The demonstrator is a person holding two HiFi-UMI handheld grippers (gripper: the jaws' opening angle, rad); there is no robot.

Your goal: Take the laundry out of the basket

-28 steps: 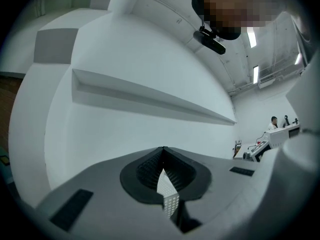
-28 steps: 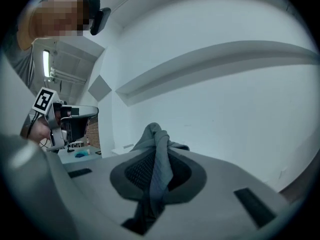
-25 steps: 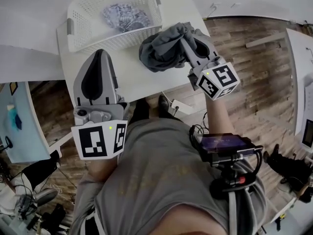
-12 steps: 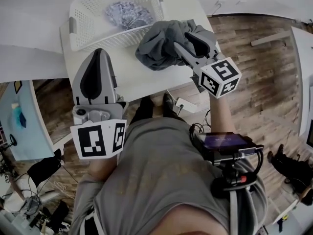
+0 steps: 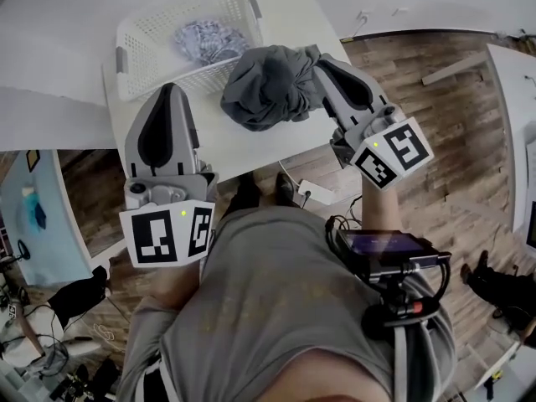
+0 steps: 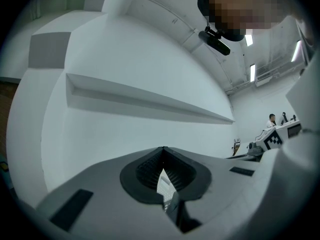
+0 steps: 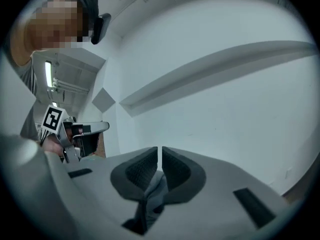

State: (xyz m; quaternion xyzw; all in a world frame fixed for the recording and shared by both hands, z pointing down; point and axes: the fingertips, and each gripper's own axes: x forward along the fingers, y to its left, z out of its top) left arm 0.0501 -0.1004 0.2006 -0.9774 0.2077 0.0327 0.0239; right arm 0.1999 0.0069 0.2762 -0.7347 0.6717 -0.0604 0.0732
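My right tongs, after a quick re-bite, are closing on the crumpled dark-grey cloth garment outside the white plastic lattice basket. My left tongs are clenched empty. The patterned blue-white cloth remains inside.

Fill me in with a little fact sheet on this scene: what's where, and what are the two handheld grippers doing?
Setting: white table with a white mesh basket on it
In the basket: one blue-and-white patterned cloth
Right gripper: jaws closing on a bunched grey garment, held over the table by the basket's near corner
Left gripper: jaws together, holding nothing
Task status: grey garment is out; patterned cloth not yet taken
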